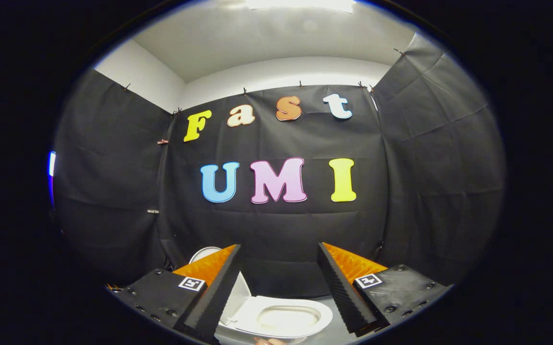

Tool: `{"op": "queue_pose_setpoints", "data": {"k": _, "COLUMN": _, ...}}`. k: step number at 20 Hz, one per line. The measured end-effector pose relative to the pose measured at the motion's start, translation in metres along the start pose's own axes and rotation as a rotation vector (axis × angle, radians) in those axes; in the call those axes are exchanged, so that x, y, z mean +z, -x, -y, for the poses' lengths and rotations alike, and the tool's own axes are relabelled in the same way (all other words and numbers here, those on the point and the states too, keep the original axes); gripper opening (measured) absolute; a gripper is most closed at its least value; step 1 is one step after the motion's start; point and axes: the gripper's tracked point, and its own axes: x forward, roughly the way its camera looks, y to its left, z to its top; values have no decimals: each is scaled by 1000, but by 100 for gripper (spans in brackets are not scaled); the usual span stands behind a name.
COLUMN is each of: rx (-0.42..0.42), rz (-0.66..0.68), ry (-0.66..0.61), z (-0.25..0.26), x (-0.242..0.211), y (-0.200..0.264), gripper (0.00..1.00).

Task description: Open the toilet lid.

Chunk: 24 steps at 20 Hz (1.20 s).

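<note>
A white toilet (281, 318) sits low on the floor, showing between and below my two fingers. Its seat ring and bowl opening are exposed. The white lid (240, 294) stands raised at the toilet's left side, partly hidden behind my left finger; a rounded bit of its top edge (204, 251) shows above that finger. My gripper (279, 251) is open, its black ribbed fingers (219, 287) spread wide with orange backs, held well above the toilet and touching nothing.
Black cloth walls close in the booth on the back and both sides. A grey floor (327, 302) surrounds the toilet. Part of a hand (269, 341) shows just below the toilet's front rim.
</note>
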Motion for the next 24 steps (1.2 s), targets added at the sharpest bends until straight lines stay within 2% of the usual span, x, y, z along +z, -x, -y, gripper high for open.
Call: {"op": "queue_pose_setpoints", "data": {"k": 24, "rx": 22, "rz": -31, "ry": -3, "z": -5, "x": -14, "y": -6, "gripper": 98}}
